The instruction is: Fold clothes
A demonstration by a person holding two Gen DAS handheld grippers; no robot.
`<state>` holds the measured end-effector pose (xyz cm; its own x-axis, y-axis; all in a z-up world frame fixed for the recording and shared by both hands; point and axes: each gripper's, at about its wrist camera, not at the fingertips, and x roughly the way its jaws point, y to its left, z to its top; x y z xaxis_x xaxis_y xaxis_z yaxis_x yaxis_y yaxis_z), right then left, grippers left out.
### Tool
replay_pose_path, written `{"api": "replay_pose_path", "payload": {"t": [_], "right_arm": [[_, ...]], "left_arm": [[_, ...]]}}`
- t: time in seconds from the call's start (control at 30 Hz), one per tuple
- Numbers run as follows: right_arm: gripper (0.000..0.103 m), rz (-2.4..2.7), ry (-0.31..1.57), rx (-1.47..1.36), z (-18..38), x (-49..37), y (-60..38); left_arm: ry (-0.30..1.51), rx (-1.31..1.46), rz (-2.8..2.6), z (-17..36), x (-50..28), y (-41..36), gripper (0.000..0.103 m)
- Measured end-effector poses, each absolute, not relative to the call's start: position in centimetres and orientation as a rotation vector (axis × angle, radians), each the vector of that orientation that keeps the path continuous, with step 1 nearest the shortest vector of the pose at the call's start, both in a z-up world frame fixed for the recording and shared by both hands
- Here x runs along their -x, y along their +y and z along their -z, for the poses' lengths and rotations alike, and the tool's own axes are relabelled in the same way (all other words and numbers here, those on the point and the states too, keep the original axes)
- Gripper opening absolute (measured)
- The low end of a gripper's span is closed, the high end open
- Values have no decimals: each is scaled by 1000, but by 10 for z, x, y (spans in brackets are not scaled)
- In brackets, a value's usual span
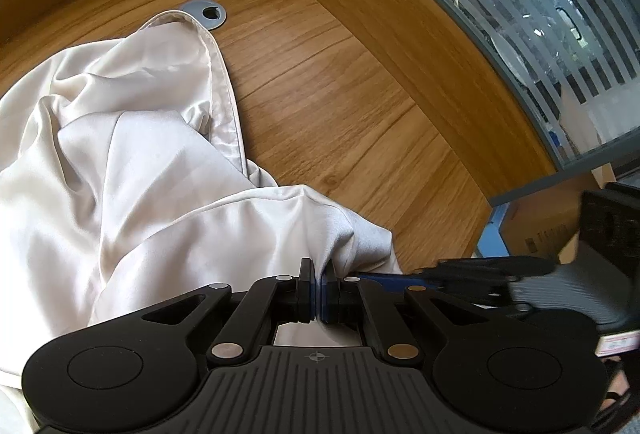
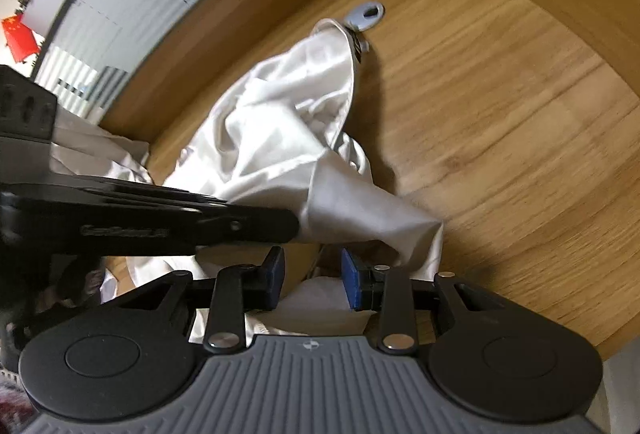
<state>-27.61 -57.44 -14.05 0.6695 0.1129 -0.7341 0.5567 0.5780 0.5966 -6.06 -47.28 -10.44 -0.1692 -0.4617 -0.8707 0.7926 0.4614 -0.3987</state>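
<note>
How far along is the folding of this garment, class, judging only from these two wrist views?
Done: nothing looks folded; the cream garment lies rumpled on the wooden desk. In hand: the left hand-held gripper is shut on a bunched corner, while the right hand-held gripper is open beside it, pinching nothing. Left: spreading it flat and making every fold.

both tools look alike. the left gripper (image 1: 318,288) has matte black linkage arms on silver rivets, two round black discs at seven and five o'clock, a ribbed grey plate with a small crosshair mark at six o'clock, and blue-faced pads. the right gripper (image 2: 312,274) matches it, with thick blue pads (image 2: 350,280) and embossed lettering, too blurred to read.
</note>
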Motion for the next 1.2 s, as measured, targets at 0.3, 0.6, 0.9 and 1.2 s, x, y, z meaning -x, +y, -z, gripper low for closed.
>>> {"api": "replay_pose_path", "payload": {"t": [0.3,0.6,0.9,1.2], "right_arm": [[8,283,900,-972,173,256,-579],[8,367,830,-962,155,290,-580],[7,545,758,-838,125,328,-578],[6,832,661,-719,77,403,-588]], "left_arm": [[1236,-243,1205,91,57,-453,15],[1172,-355,1149,133,36,-423,21],[1204,-476,1051,176,35,-434,5],[1210,-460,1054,178,30,-434,4]]}}
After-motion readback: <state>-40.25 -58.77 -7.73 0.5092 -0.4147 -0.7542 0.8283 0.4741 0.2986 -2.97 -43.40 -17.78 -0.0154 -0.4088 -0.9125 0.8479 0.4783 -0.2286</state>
